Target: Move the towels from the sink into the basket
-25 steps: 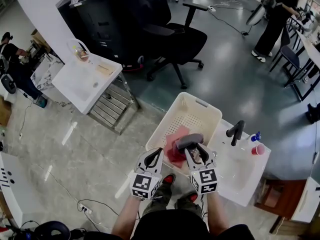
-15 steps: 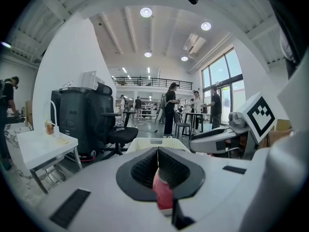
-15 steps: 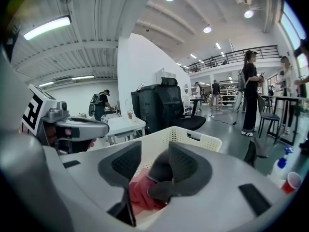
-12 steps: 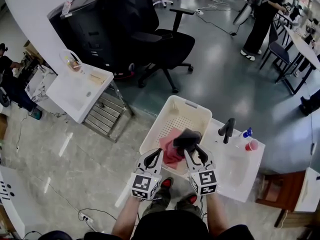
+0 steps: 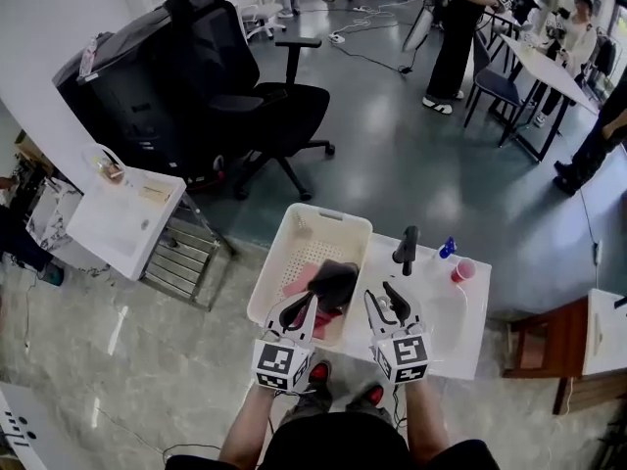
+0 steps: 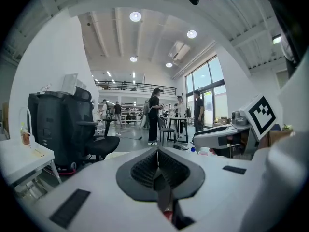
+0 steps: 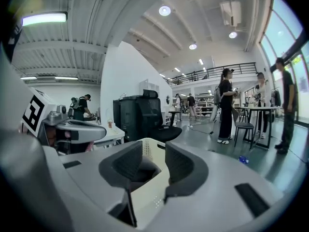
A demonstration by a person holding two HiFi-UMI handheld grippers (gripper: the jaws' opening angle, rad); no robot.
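A white basket (image 5: 263,300) stands left of the white sink (image 5: 460,336). In it lie a red towel (image 5: 297,286) and, on top, a dark grey towel (image 5: 333,282). My right gripper (image 5: 389,300) hovers over the sink's left edge, beside the basket. Its jaws are apart and closing, with nothing between them. Through their gap in the right gripper view (image 7: 153,161) show the basket's rim (image 7: 148,146) and the dark towel (image 7: 144,170). My left gripper (image 5: 298,308) hangs over the basket's near end, its pads (image 6: 145,167) meeting with nothing seen between them.
A black faucet (image 5: 406,248), a blue bottle (image 5: 446,250) and a red cup (image 5: 460,270) stand at the sink's far side. A second white sink unit (image 5: 118,223) sits to the left, a black office chair (image 5: 235,96) behind the basket. People stand far back.
The right gripper held the dark grey towel above the basket; now the towel lies in the basket and that gripper has drawn back to the right, empty. The left gripper stayed shut.
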